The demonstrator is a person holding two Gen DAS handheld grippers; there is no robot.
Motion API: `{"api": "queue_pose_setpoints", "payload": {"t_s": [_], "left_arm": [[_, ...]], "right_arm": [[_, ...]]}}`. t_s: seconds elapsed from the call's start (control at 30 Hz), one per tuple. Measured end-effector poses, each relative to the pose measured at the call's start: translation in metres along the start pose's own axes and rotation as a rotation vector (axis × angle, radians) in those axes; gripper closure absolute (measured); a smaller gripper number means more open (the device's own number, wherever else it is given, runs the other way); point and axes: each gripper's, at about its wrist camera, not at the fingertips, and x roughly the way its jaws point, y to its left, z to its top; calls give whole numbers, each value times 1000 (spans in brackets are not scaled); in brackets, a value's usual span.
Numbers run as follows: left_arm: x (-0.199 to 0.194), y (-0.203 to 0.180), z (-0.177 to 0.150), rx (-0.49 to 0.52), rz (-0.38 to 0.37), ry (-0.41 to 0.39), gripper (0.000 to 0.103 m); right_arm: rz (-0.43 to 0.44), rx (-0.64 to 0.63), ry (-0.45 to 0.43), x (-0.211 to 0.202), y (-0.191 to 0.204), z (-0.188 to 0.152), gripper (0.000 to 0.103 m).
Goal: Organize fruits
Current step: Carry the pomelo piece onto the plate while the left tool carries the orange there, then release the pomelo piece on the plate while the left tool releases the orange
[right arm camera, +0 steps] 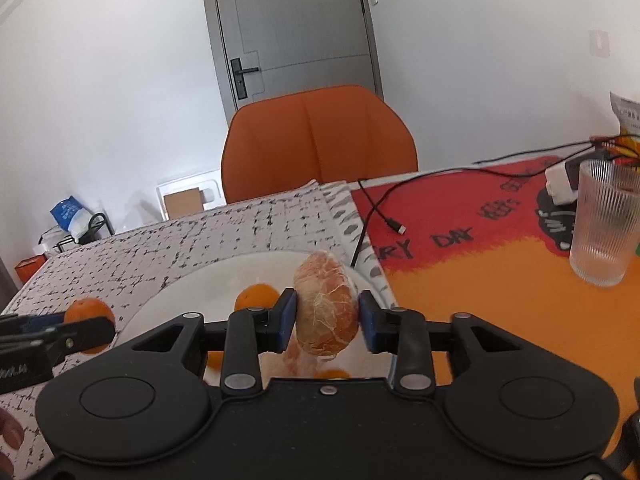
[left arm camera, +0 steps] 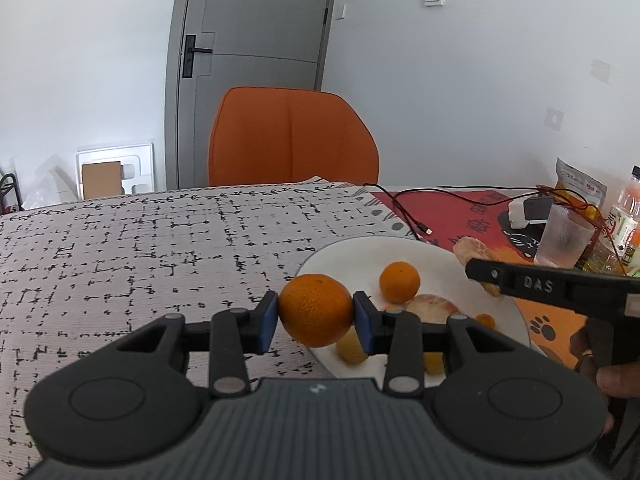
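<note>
My left gripper (left arm camera: 316, 316) is shut on a whole orange (left arm camera: 316, 308), held just above the left rim of the white plate (left arm camera: 360, 252). On the plate lie a smaller orange (left arm camera: 399, 282), a peeled fruit (left arm camera: 434, 308) and yellow pieces (left arm camera: 352, 348). My right gripper (right arm camera: 327, 316) hovers over the plate's right side (right arm camera: 192, 284) with a peeled orange (right arm camera: 326, 304) upright between its blue pads. A thin gap shows at the right pad, and the fruit's lower end is blurred. The left gripper's orange (right arm camera: 86, 308) shows at the left edge of the right wrist view.
A ribbed glass (right arm camera: 604, 224) stands on the red and orange mat to the right, with a white charger (right arm camera: 560, 184) and a black cable (right arm camera: 376, 208) behind it. A bottle (left arm camera: 628, 216) and a snack bag (left arm camera: 580, 184) sit far right. An orange chair (right arm camera: 316, 140) faces the table's far edge.
</note>
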Motion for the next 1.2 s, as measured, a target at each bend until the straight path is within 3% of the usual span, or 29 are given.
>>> {"api": "queue_pose_setpoints", "payload": {"t_s": [0.37,0.57,0.83,1.2], "left_arm": [[1,-13,-3,11,-44,21,64],[-7,-20,0,30,-66,-11,61],[-20,-7,1,21,-35,-14,60],[-49,17,-3,-3,30,-42,36]], "right_arm": [[7,25,10,-16,-2,-9,53],[-4,41,16,-27,-3,-15,53],[10,46,22,-35,4,-19,53],[52,65,42,-44,24,-26,53]]}}
